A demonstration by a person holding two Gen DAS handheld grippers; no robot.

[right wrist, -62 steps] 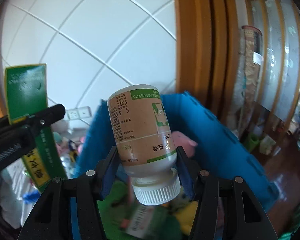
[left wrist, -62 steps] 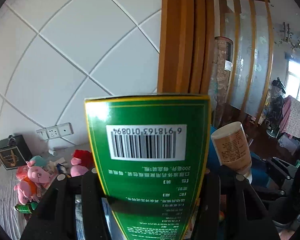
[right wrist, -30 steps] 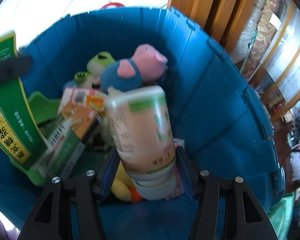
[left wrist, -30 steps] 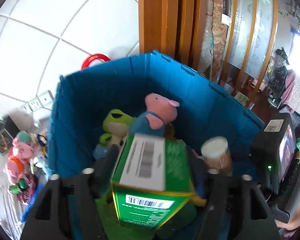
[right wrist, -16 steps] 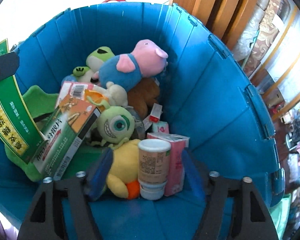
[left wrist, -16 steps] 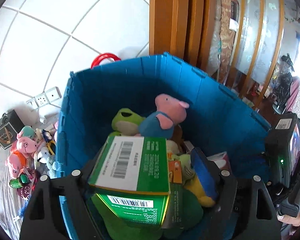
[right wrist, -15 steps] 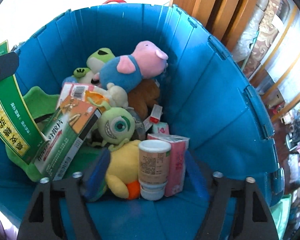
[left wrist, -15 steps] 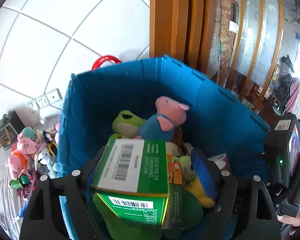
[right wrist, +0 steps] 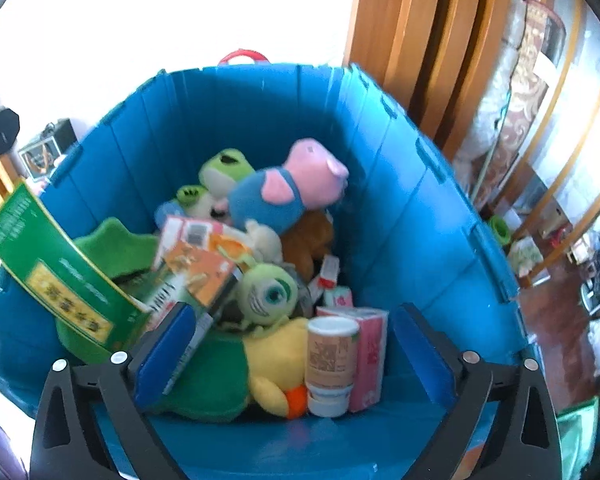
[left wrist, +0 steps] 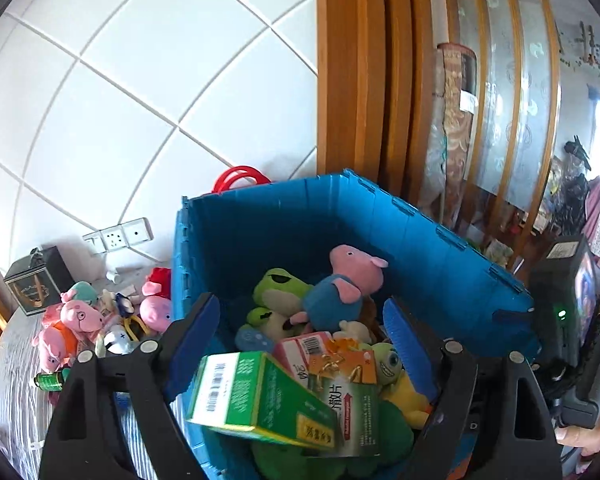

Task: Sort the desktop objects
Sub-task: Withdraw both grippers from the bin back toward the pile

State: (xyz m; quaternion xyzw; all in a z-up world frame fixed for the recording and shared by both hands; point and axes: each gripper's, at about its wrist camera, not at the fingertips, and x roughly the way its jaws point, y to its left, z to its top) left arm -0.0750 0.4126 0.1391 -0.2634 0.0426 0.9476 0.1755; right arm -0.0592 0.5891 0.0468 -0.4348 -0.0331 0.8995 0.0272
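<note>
- The left gripper (left wrist: 300, 320) hangs over the blue bin (left wrist: 440, 248), its jaws opening, pads clear of everything.
- The green box (left wrist: 256, 396) lies tilted in the bin below those jaws, resting on the green plush (left wrist: 392, 432) and against the orange-and-white box (left wrist: 348, 384); it touches neither pad.
- The right gripper (right wrist: 288, 344) is over the bin's near side, its jaws opening wide with nothing pinched.
- The bottle (right wrist: 330, 364) stands cap-down on the bin floor between those pads, touching neither, with the pink carton (right wrist: 370, 360) against one side and the yellow plush (right wrist: 276, 364) against the other.
- The pig plush (right wrist: 288, 188), frog plush (right wrist: 220, 172) and one-eyed green plush (right wrist: 268, 292) lie further back in the bin.
- More plush toys (left wrist: 80, 320) sit on the table (left wrist: 12, 400) left of the bin, near a dark box (left wrist: 36, 284).
</note>
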